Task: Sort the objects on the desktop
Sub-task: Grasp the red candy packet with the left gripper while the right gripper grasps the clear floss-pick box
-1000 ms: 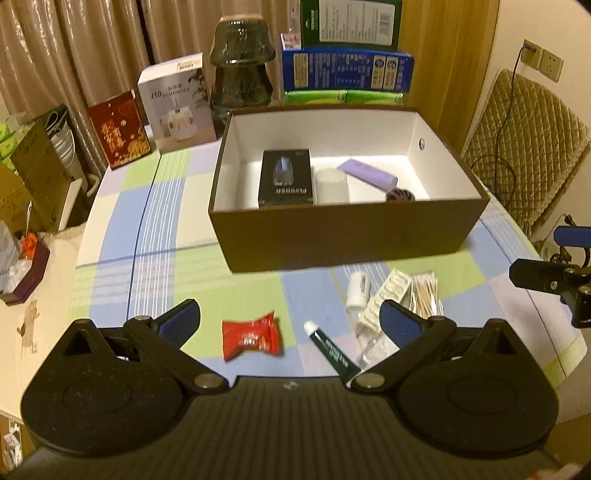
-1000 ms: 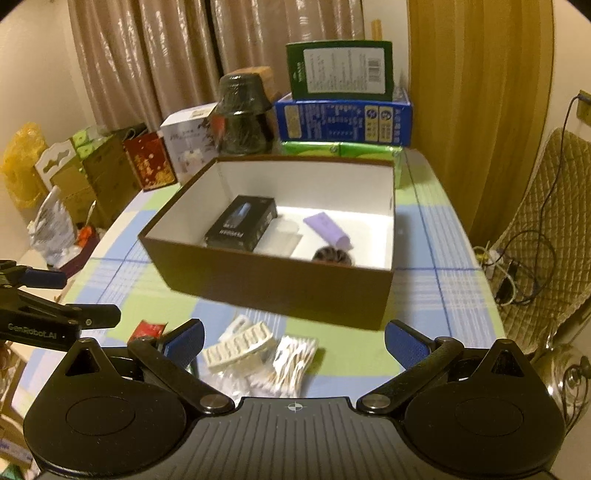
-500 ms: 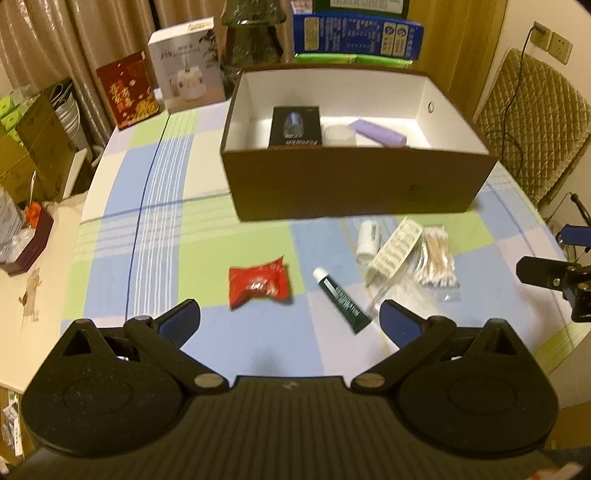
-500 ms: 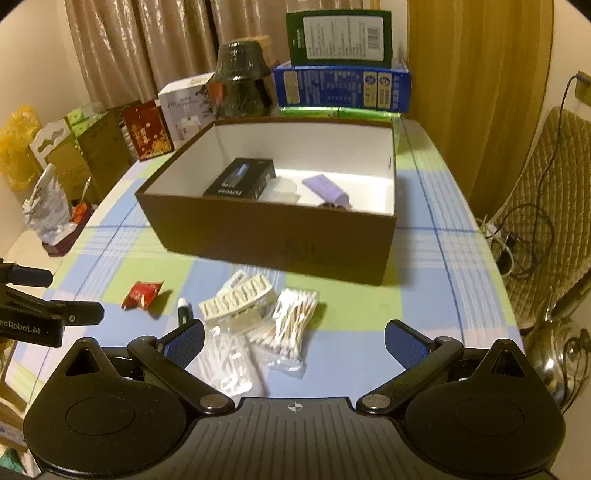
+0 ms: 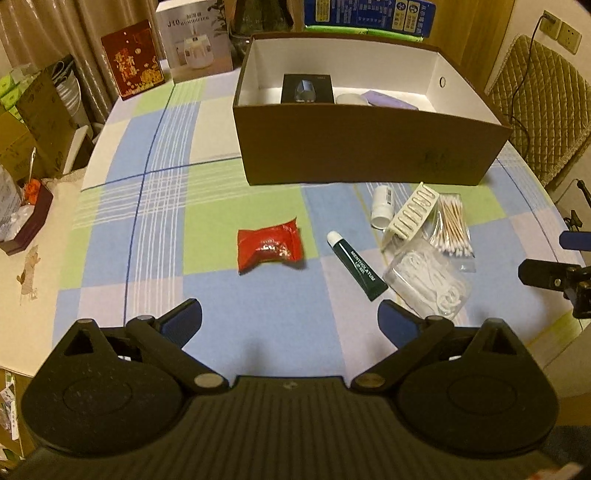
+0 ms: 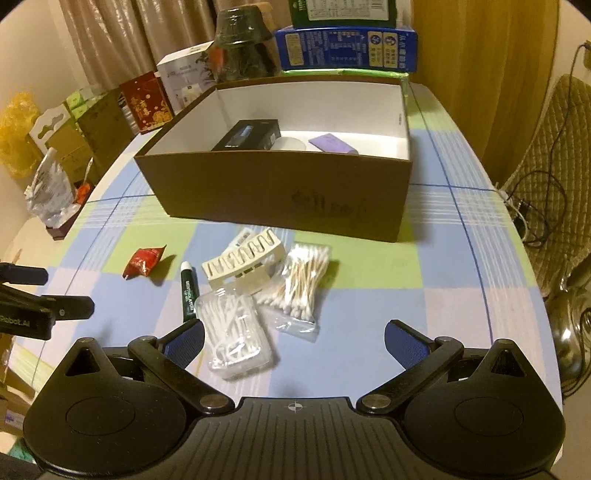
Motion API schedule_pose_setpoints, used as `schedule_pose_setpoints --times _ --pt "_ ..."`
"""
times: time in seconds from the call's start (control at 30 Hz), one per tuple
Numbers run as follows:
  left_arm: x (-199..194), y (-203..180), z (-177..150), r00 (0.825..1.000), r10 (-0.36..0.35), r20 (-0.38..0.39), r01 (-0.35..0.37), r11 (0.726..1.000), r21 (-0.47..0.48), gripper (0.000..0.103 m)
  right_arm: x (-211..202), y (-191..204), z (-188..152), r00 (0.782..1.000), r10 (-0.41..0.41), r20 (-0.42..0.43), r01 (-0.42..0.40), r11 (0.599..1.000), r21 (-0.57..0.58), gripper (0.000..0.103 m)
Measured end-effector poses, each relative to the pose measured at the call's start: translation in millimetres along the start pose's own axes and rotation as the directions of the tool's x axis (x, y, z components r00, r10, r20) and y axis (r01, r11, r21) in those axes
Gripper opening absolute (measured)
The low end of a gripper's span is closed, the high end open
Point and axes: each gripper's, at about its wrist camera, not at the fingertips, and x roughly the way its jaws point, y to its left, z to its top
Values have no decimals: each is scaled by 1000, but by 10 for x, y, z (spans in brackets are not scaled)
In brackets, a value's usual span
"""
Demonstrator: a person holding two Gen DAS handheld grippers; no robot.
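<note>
Both views have drawn back; my left hand-held gripper (image 5: 290, 325), wide open and empty, probably sits nearest the red packet (image 5: 269, 249), dead ahead, long axis crosswise.

Checked tablecloth (image 5: 155, 206) carries brown box (image 5: 369, 147), red packet (image 5: 267, 249), green tube (image 5: 356, 267).

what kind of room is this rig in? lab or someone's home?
Most likely a home, probably a dining or living room: a table under a checked tablecloth, drawn curtains behind it, a quilted chair by a wall socket, and household boxes stacked around.
</note>
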Motion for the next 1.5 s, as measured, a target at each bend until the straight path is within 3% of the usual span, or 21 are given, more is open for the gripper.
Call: schedule_pose_setpoints --times 0.2,0.27,0.67,1.1,1.37,1.5 --pt "89 18 12 1000 -5 -20 5 1000 2 98 101 92 5 1000 27 0 -26 998 -65 98" --pt "113 26 22 1000 -4 -23 4 1000 0 97 143 113 2 998 57 0 -57 995 -82 86" --pt "322 193 63 999 15 -51 -16 1000 -24 95 625 346 -3 987 134 -90 -150 968 -203 61" --pt "445 298 4 997 1 -81 -3 1000 -26 95 950 514 -143 987 92 -132 -127 949 -288 54" --pt "533 313 -9 997 -9 -82 9 1000 2 92 887 503 -216 987 74 -142 -114 946 -305 53" --pt "578 321 -9 998 -34 -44 37 998 51 88 755 356 -313 981 92 -172 -139 948 -285 53"
